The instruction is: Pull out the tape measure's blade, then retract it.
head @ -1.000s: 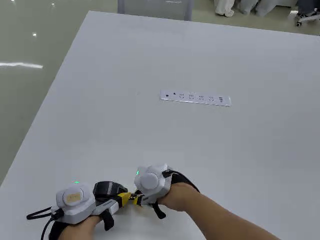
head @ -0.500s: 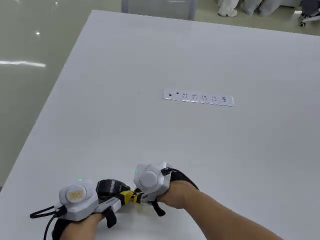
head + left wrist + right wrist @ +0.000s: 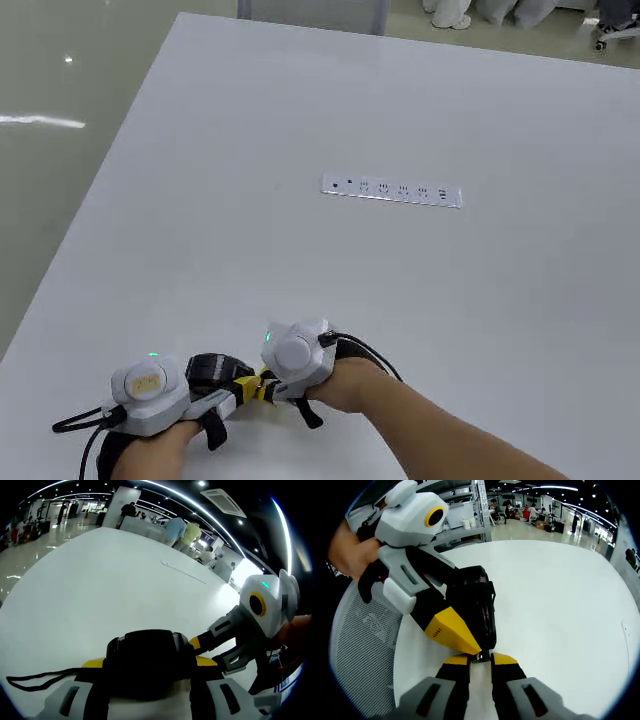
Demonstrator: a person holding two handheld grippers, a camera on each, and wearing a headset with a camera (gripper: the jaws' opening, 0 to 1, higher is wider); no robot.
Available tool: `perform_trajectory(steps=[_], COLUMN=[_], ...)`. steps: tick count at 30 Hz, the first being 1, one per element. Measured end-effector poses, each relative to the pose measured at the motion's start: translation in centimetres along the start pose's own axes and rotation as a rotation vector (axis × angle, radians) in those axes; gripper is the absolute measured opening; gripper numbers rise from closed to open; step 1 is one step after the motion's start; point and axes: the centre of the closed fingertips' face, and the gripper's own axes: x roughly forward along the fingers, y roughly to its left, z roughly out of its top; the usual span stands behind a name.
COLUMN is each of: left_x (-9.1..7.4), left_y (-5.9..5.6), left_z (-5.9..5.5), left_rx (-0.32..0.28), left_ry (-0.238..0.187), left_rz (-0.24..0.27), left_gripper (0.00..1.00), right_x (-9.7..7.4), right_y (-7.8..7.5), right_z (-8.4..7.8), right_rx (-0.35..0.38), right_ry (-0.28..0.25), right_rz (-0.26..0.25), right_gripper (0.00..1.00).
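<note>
Black tape clamped in left fingers, 7 o'clock on tabletop. Right fingers pinch blade tip; blade not out. Next: pull toward 3 o'clock.

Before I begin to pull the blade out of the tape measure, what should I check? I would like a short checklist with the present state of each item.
1. Left gripper shut on the tape measure: ok, the black case sits between its yellow jaws.
2. Right gripper on the blade tip: ok, its jaws stand close together with the small tip between them. How firm the hold is: cannot tell.
3. Blade fully in at the start: ok, no length of blade shows between the grippers.
4. Free table for the pull: ok, the power strip lies far off.
5. Black strap clear of the jaws: cannot tell, it runs on the table toward the left gripper.
</note>
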Motion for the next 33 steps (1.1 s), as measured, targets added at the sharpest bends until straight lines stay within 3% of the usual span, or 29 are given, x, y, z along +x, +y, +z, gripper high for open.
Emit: perform_trajectory(steps=[7,17,26,28,33], left_x=[0.01,0.03,-0.01,-0.02,0.04], left_y=[0.0,-0.11,-0.07,-0.11,-0.16], left_z=[0.0,-0.12,-0.07,-0.07,-0.06], left_rx=[0.001,0.026,0.019,0.019,0.024], left_ry=[-0.001,0.003,-0.001,-0.007,0.001], left_rz=[0.001,-0.002,0.002,0.0,0.006], left_gripper=[0.62,0.62,0.63,0.63,0.64], right_x=[0.09,0.47,0.37,0.27,-0.32], right_y=[0.0,0.16,0.14,0.23,0.41], right_z=[0.01,0.01,0.15,0.59,0.01], right_rx=[-0.02,-0.032,-0.049,-0.033,-0.019], right_ry=[0.001,0.053,0.026,-0.004,0.006], right_rz=[-0.008,0.011,-0.012,-0.018,-0.042], right_gripper=[0.14,0.13,0.15,0.16,0.17])
